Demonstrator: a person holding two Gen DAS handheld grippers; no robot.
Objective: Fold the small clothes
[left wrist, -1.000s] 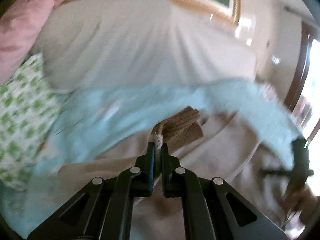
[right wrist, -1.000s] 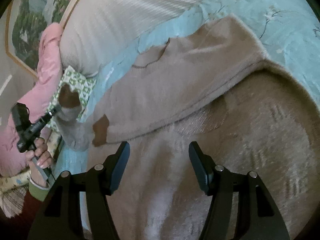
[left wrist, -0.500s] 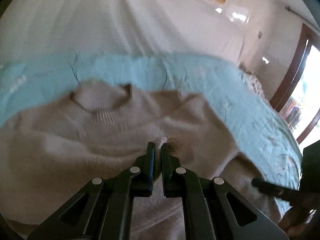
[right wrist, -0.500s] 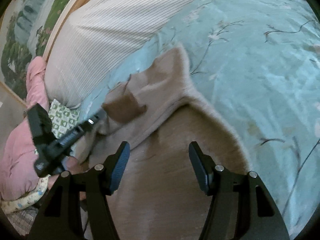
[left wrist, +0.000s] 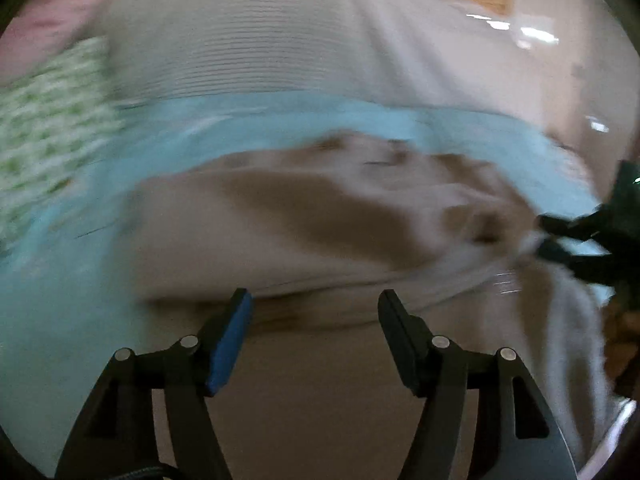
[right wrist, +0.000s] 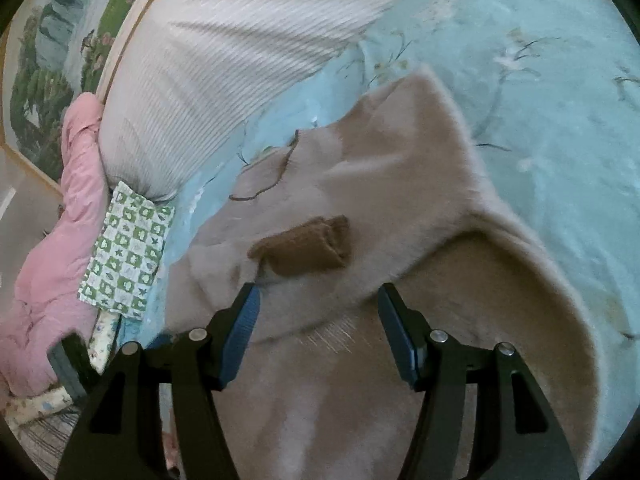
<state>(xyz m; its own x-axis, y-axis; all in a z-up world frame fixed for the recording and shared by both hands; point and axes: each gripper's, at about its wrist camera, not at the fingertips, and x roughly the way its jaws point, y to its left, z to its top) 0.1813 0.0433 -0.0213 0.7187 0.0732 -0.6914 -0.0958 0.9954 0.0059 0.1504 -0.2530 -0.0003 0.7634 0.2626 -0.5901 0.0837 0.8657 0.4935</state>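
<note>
Beige fuzzy sweater (right wrist: 400, 168) spread on bed, sleeve folded across chest, darker brown ribbed cuff (right wrist: 308, 246) lying on top.

Black left gripper (left wrist: 314, 312), blue pads (left wrist: 228, 344), silver screws (left wrist: 440, 341)

Motion blur smears the sweater (left wrist: 320, 220); its lower part seems cut off below.

home bedroom, teal floral bedspread (right wrist: 540, 128), white pillow (right wrist: 240, 60), framed landscape painting (right wrist: 48, 40)
</note>
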